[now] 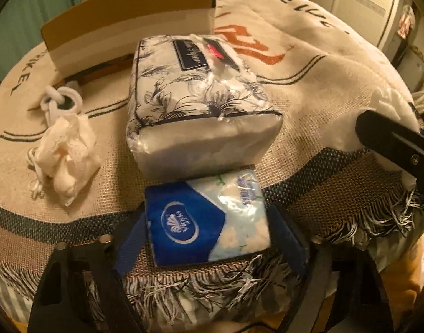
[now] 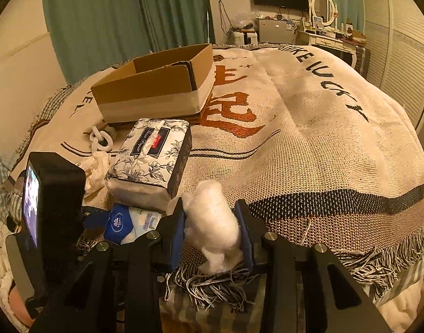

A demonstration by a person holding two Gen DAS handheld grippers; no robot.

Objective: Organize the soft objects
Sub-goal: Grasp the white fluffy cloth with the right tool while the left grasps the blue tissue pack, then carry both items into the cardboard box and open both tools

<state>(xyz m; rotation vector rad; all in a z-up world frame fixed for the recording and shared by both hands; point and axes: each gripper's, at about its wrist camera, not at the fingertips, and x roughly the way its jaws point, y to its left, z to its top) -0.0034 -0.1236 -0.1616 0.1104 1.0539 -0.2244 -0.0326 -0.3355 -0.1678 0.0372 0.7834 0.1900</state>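
Blue tissue pack point(image 1: 209, 222) between apart left tool point(image 1: 209, 238) pads, right tool point(image 2: 212, 230) clamped on white fluff point(image 2: 214, 222)

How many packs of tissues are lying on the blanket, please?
2: the floral pack mid-blanket, and the small blue pack by the fringe, between the left claw's fingers.
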